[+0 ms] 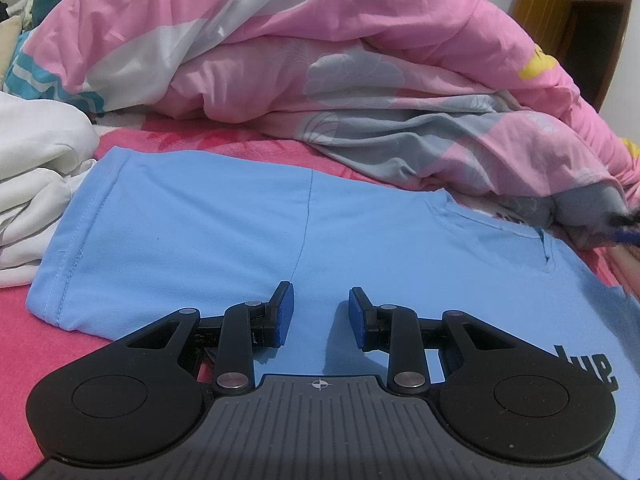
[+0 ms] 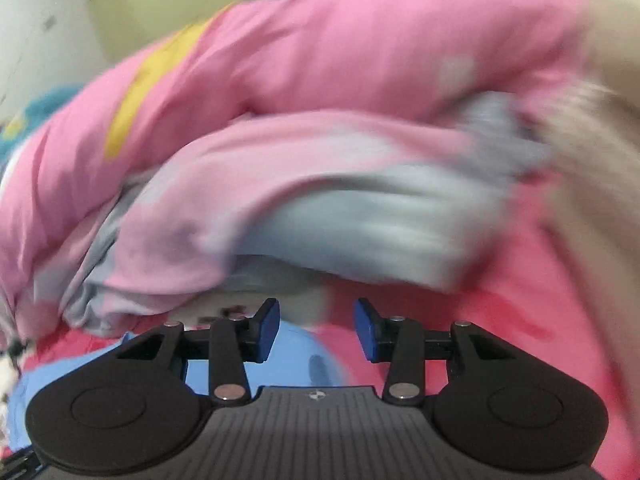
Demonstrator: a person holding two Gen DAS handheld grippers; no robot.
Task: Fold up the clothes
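Note:
A light blue T-shirt [image 1: 224, 220] lies flat on the pink bed sheet [image 1: 24, 344], with a hemmed edge at the left and black lettering at the lower right. My left gripper [image 1: 320, 312] hovers low over the shirt's near part. It is open, and only flat fabric shows between its blue pads. The right wrist view is blurred. There my right gripper [image 2: 316, 324] is open and holds nothing, above a rounded edge of the blue shirt [image 2: 296, 356] where it meets the pink sheet [image 2: 520, 320].
A bulky pink, white and grey quilt [image 1: 320, 60] is heaped along the far side of the shirt and fills most of the right wrist view as a quilt [image 2: 320, 80]. Folded white clothes [image 1: 36, 168] lie at the left. A brown wooden door [image 1: 560, 12] stands at the far right.

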